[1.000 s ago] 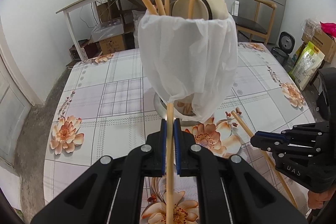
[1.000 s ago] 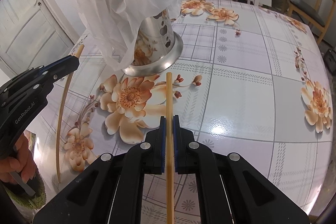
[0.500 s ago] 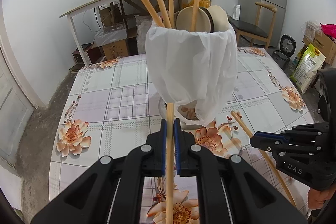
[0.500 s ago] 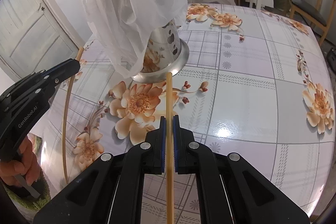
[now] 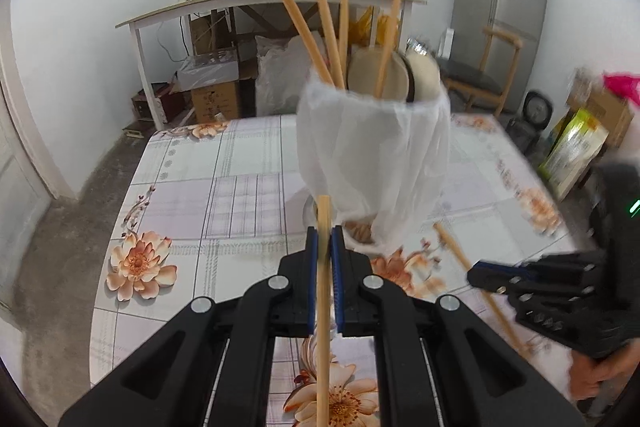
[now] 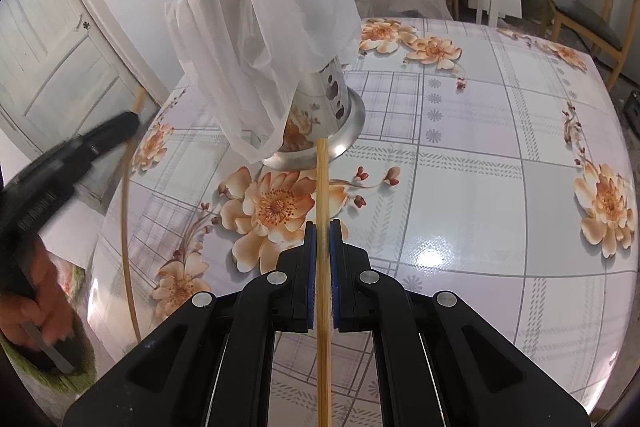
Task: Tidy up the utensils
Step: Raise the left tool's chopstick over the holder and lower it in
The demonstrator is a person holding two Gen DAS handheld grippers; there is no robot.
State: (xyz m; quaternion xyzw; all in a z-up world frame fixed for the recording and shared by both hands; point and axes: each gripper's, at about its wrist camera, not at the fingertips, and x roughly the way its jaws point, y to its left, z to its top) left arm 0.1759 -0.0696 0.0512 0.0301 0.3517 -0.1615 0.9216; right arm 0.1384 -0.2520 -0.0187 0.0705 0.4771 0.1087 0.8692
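A: What are the jaws doing?
B: Both clamp shut: left gripper [image 5: 324, 259] on one chopstick [image 5: 323, 307], right gripper [image 6: 323, 247] on another chopstick [image 6: 322, 267].
A: Where's the holder [image 6: 320, 99]?
B: Straight ahead of both; each stick's long axis points at its base, below the bag-draped rim. The left looks nearer.
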